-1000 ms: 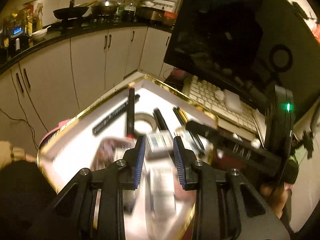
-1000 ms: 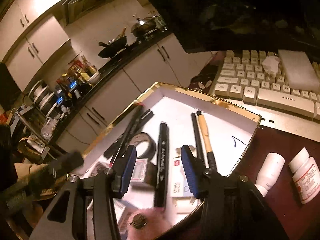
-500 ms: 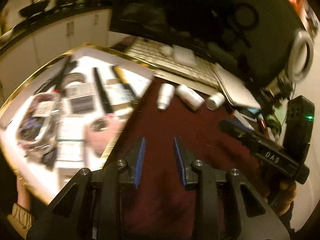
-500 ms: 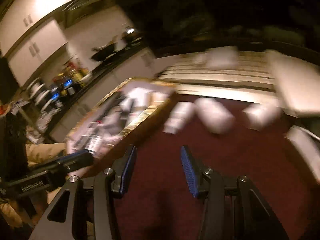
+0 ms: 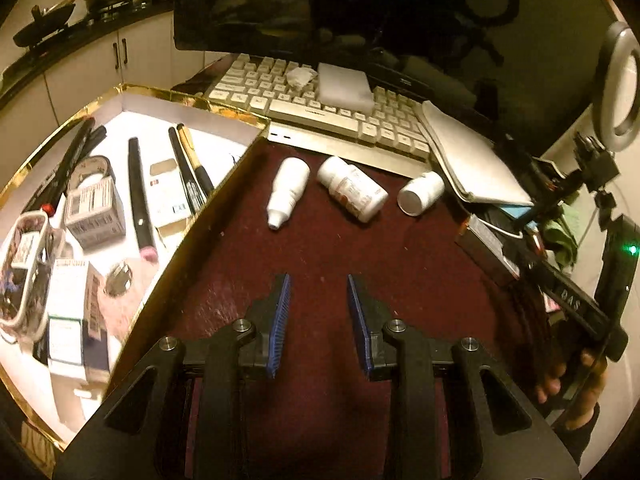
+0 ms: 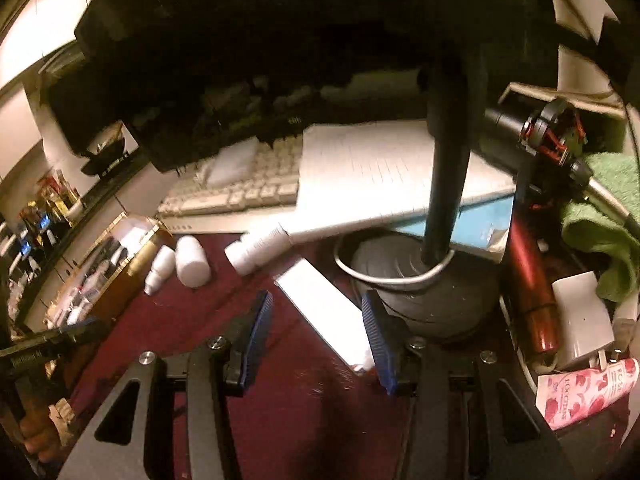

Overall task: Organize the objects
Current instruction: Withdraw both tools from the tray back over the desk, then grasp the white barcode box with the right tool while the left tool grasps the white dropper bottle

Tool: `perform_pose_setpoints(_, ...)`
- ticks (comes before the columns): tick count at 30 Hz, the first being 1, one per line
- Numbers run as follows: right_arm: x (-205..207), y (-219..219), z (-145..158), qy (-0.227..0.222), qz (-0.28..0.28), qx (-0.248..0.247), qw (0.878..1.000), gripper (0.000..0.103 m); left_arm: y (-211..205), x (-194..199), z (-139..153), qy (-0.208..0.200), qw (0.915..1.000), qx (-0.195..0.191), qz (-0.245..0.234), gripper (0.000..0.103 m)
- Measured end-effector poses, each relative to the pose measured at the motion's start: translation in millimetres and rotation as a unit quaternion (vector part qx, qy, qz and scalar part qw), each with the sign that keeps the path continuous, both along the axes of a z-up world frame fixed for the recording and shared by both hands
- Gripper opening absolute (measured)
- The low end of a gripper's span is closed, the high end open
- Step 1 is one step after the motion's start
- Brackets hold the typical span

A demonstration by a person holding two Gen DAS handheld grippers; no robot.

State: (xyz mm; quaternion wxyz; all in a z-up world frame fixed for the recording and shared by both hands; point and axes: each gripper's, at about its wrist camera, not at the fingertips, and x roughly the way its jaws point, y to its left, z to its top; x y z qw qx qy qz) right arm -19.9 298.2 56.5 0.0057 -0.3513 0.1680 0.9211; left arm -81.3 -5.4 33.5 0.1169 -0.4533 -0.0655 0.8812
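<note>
Downward, both grippers [image 5: 318, 322] [image 6: 318, 334] empty-jawed.

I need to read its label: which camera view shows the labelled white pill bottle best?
The left wrist view: the labelled pill bottle lies on its side in mid-frame, sharp, with its printed label facing up. In the right wrist view it is small, blurred and the label is unseen.

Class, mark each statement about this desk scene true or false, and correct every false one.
1. Three white bottles lie on the dark red desk mat: the dropper bottle, the labelled bottle, the small bottle. True.
2. The left gripper holds a bottle. False: its jaws are empty.
3. The gold-edged box holds pens and small cartons. True.
4. A white block lies on the keyboard. True.
5. The bottles stand upright. False: they lie on their sides.
</note>
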Motion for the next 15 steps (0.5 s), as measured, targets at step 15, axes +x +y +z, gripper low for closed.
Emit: perform_pose_setpoints(15,-8,-11,-11,-0.028,0.049,0.002,0.998,0.047,-11,-21,-8,-0.007,0.9997,-0.011,0.018,0.028)
